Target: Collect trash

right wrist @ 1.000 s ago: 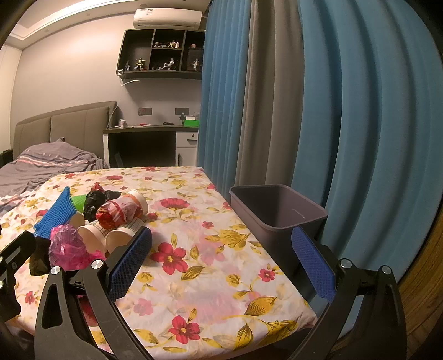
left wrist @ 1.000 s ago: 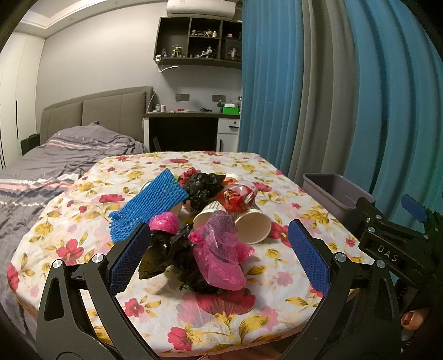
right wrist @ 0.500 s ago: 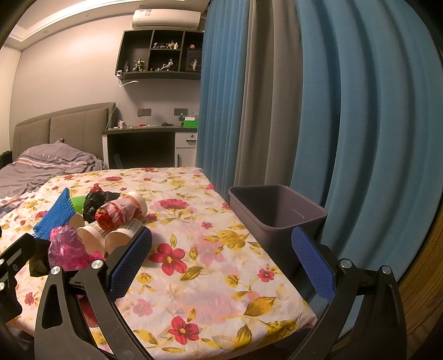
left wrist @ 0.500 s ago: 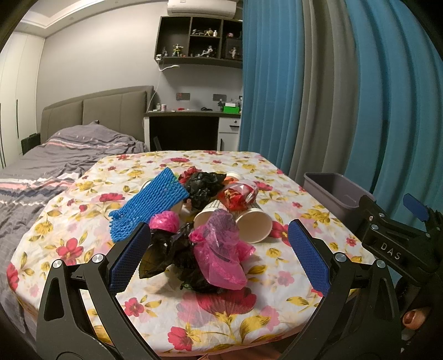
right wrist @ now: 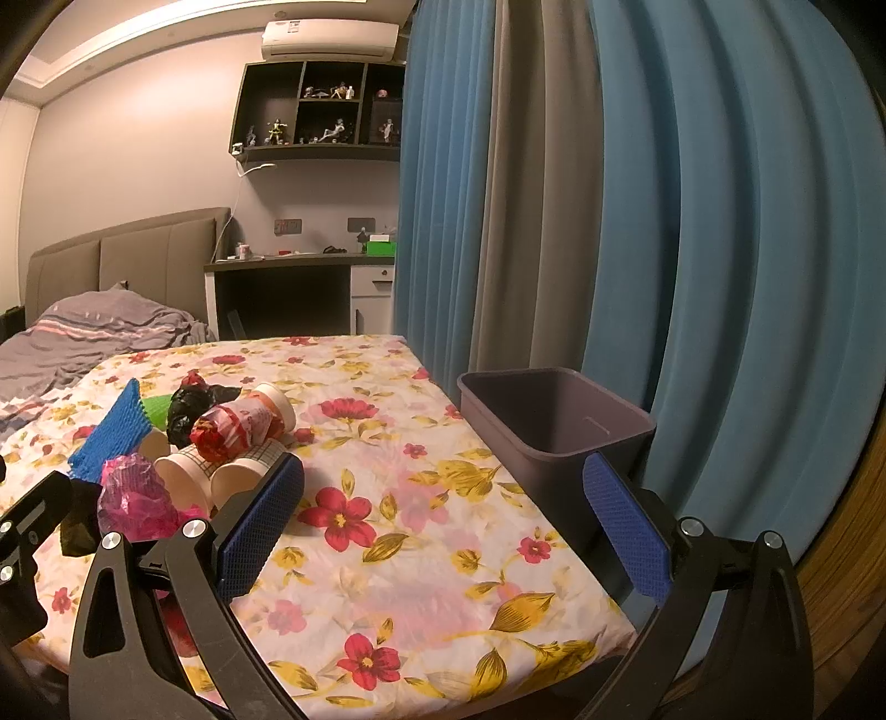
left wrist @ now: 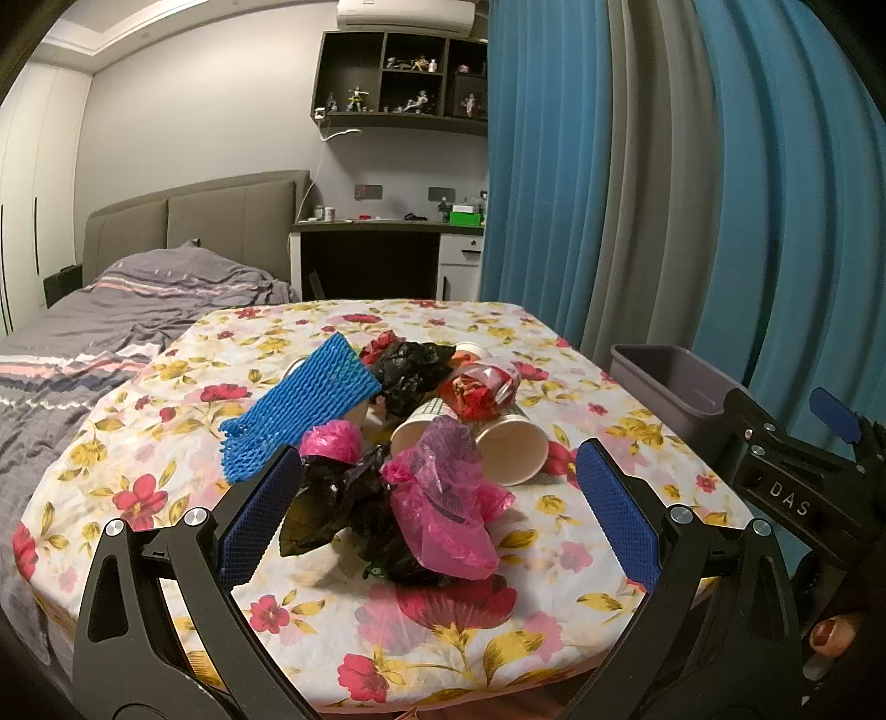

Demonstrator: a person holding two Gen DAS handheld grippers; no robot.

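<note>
left gripper [left wrist: 437,515]: jaws wide apart, empty, trash pile [left wrist: 410,437] on the floral table [left wrist: 443,620] just ahead between its fingers | right gripper [right wrist: 437,520]: jaws wide apart, empty, grey bin [right wrist: 554,421] ahead to its right, pile to its left

dim warm indoor light, brightest along the ceiling cove strip [right wrist: 183,22] at top left; right wrist view has an orange cast. heavy fisheye bends the blue curtains [left wrist: 775,194], black vignette at corners. soft shadows under the trash pile [left wrist: 410,476]; pics sharp, no motion blur.
</note>
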